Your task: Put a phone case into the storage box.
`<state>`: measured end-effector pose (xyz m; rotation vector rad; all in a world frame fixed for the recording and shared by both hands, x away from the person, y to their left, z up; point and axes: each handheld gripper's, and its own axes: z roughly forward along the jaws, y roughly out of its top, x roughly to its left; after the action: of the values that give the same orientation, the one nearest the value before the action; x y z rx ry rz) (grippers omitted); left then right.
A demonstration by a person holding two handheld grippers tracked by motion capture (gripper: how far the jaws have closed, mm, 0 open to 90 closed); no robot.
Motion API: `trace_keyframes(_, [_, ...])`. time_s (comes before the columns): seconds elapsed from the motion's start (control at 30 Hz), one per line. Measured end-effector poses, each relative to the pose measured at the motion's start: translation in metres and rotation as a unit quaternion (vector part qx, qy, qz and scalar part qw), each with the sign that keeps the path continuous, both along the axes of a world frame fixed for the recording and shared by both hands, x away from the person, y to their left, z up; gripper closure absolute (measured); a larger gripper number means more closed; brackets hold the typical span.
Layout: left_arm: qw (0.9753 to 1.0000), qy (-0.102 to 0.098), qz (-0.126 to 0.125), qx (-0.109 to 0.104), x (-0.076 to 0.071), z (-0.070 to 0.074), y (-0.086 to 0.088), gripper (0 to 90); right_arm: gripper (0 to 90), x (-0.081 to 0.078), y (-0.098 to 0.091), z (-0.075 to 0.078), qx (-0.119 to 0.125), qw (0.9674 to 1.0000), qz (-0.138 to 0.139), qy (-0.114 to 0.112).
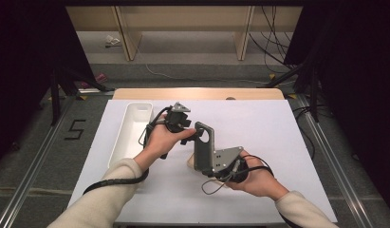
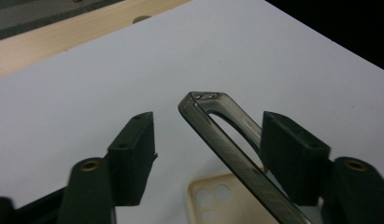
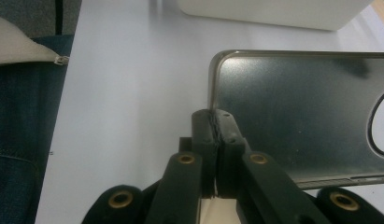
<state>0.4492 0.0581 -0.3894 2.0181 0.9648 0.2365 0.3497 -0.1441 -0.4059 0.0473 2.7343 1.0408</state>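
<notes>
Right tool, nearest the person, has its jaws pressed together on the rim of a grey case, holding it up on edge above the desk. In the right gripper view the tool pinches the case at its corner. Just beyond the case, the left tool reaches in at its top end. The left gripper view shows this tool with jaws apart and the case slanting between them, close against one jaw and clear of the other. Under the case lies a cream case flat on the desk. Left of the grey case and farther off stands a white tray.
</notes>
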Motion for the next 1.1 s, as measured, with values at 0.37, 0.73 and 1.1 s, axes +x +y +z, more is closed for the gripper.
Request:
trace_keyframes(0.37, [0.9984,0.049,0.019,-0.018,0.004,-0.001,-0.001,58.9,89.1,-0.001,0.003,-0.001,-0.007,1.0000,0.002,-0.004])
trace_keyframes(0.73, [0.9951,0.075,0.031,-0.055,0.001,0.006,-0.005,69.6,89.2,-0.001,0.007,-0.005,-0.019,0.9998,0.010,-0.006])
trace_keyframes(1.1, [0.9927,0.066,0.022,-0.098,-0.008,0.019,-0.013,81.4,89.0,0.001,0.010,-0.011,-0.044,0.9989,0.004,-0.013])
